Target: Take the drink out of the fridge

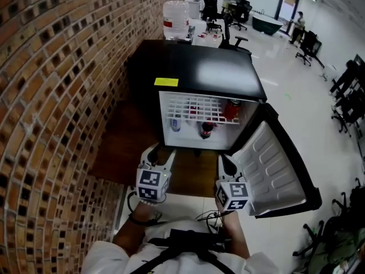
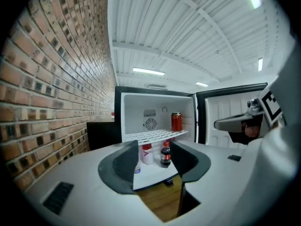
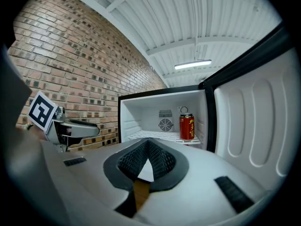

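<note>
A black mini fridge (image 1: 194, 67) stands against the brick wall with its door (image 1: 274, 164) swung open to the right. A red can (image 1: 232, 108) stands on the wire shelf at the right. Below the shelf are a dark bottle (image 1: 206, 129) and a small white bottle (image 1: 175, 123). My left gripper (image 1: 159, 152) hovers in front of the fridge's lower left, open with nothing between its fingers; in the left gripper view the dark bottle (image 2: 165, 154) and white bottle (image 2: 147, 153) show beyond the gap. My right gripper (image 1: 226, 162) is beside it near the door, shut and empty, its tips (image 3: 148, 142) touching.
A brick wall (image 1: 51, 96) runs along the left. The fridge sits on a brown wooden platform (image 1: 125, 147). The open door blocks the right side. A large water jug (image 1: 175, 19) stands behind the fridge, with office chairs and people far off.
</note>
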A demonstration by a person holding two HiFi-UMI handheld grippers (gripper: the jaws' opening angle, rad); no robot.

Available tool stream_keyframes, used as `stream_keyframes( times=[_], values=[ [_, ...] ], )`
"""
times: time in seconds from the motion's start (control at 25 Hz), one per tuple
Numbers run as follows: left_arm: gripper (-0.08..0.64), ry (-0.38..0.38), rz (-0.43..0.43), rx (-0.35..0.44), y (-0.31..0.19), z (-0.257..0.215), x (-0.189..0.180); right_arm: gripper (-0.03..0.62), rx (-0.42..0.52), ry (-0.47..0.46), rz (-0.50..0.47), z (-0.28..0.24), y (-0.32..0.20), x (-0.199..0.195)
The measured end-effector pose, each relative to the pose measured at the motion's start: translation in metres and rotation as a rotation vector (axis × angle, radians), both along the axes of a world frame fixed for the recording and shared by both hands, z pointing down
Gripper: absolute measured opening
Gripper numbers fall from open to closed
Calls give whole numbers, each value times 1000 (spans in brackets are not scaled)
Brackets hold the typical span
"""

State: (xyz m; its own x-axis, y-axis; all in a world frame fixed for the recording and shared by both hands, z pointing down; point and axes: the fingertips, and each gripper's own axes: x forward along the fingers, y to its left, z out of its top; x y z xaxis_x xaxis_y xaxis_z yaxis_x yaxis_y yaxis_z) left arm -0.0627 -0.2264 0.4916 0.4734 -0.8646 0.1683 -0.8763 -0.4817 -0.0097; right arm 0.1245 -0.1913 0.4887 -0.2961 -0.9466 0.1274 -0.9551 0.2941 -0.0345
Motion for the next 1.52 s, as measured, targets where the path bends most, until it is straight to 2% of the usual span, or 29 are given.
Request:
stream_keyframes(
  times=[0.04,0.12,0.24,0.28,0.32,0.48,0.88,1.52],
  values=[
    [191,18,13,0,2,-2,5,11,2,0,0,-1,1,0],
    [177,44,35,-8,5,-4,14,11,9,-2,-1,-3,3,0],
    [74,70,62,-10,7,-6,27,11,18,-6,-6,-6,5,0],
    [71,73,72,-3,7,-8,31,11,21,-8,-6,-7,6,0],
    [9,74,83,8,8,-11,36,11,23,-9,-6,-7,7,0],
    [6,77,121,26,13,-19,50,11,21,-3,-7,-6,9,-1],
    [6,100,169,-4,17,-19,69,11,18,24,-8,-7,13,-5],
    [6,114,177,-29,2,-14,71,11,25,41,2,-13,2,-1]
  ],
)
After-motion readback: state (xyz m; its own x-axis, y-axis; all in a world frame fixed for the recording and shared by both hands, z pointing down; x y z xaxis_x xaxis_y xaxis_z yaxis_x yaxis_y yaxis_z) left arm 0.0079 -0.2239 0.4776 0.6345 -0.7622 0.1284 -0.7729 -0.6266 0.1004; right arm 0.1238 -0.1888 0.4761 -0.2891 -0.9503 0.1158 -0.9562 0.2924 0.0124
